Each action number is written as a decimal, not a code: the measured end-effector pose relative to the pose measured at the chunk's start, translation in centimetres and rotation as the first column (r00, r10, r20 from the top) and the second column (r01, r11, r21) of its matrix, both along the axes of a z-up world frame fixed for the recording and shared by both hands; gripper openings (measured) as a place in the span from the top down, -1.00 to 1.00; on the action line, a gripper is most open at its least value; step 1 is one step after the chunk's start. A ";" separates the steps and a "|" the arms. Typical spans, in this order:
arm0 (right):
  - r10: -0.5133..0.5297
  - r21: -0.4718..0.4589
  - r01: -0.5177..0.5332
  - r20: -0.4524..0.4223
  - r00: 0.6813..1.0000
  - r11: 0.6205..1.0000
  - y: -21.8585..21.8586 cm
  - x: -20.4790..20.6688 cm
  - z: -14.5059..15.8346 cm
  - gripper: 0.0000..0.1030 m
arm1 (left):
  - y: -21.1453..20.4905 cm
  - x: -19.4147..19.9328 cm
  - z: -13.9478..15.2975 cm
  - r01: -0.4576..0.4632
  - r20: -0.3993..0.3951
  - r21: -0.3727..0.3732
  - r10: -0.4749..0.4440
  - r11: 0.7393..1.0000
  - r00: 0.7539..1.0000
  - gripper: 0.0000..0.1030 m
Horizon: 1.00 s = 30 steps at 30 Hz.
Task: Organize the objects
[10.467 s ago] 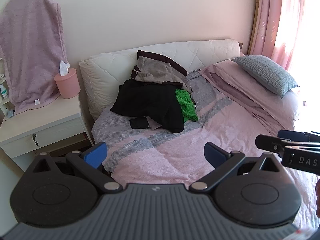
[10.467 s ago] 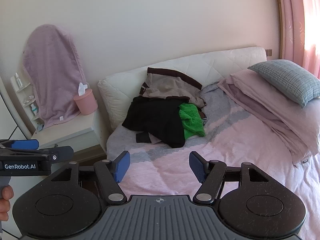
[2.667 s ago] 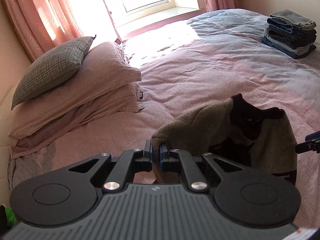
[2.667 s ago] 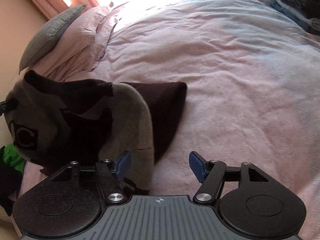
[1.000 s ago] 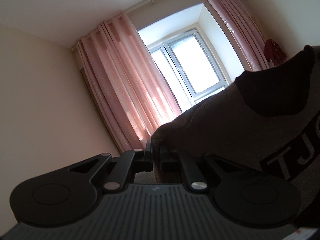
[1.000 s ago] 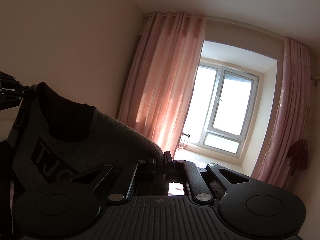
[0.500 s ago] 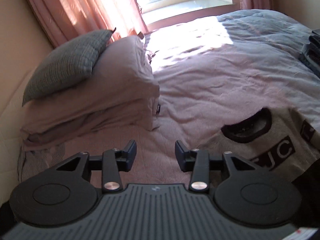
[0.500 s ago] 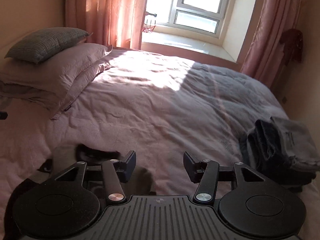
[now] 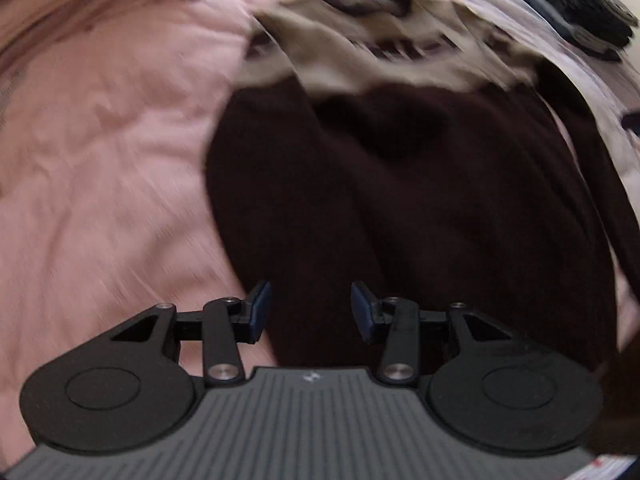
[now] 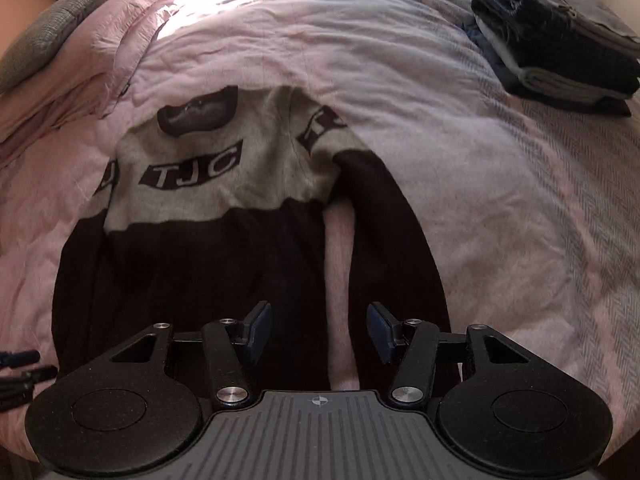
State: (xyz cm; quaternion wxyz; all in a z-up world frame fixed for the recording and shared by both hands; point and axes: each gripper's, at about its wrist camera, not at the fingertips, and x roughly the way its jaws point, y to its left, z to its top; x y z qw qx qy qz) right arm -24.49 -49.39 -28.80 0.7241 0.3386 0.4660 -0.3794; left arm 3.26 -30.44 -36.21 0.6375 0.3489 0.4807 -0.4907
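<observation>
Sweater (image 10: 208, 216) flat on pink bed (image 10: 500, 200), both grippers' jaws wide w/ nothing held, folded stack (image 10: 556, 32) far right.

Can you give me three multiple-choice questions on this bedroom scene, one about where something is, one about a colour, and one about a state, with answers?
1. Where does the stack of folded clothes lie relative to the sweater?
A. On top of it
B. Apart from it, toward the far right of the bed
C. Under the grey pillow

2. What colour is the lower half of the sweater?
A. Dark brown
B. Green
C. White

3. How is the sweater lying?
A. Rolled into a ball
B. Hanging from both grippers
C. Spread flat, front up, with TJC showing

Answers:
1. B, the stack rests on the cover with bare bedding between it and the sweater.
2. A, below the beige chest the knit is dark brown.
3. C, the right gripper and left gripper are both open and hold nothing.
</observation>
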 end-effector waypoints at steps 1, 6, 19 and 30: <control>0.006 0.010 -0.006 -0.013 1.000 1.000 0.4 -0.3 0.1 0.03 | 0.8 -1.3 -0.3 0.022 -0.015 0.005 -0.022 1.000 1.000 0.22; 0.045 0.002 -0.045 -0.022 0.999 0.999 2.0 -1.3 -0.2 0.03 | 3.8 -6.8 -1.7 0.126 0.034 0.034 -0.127 0.991 0.991 0.15; 0.012 -0.040 -0.015 -0.071 0.997 0.999 5.1 -5.3 1.4 0.03 | 7.1 -6.7 0.2 0.126 0.205 -0.032 -0.116 0.992 0.972 0.85; -0.046 -0.081 0.042 -0.057 0.997 0.996 5.2 -4.9 3.2 0.03 | 17.1 18.4 12.6 -0.642 0.302 -0.272 0.697 0.717 0.651 0.64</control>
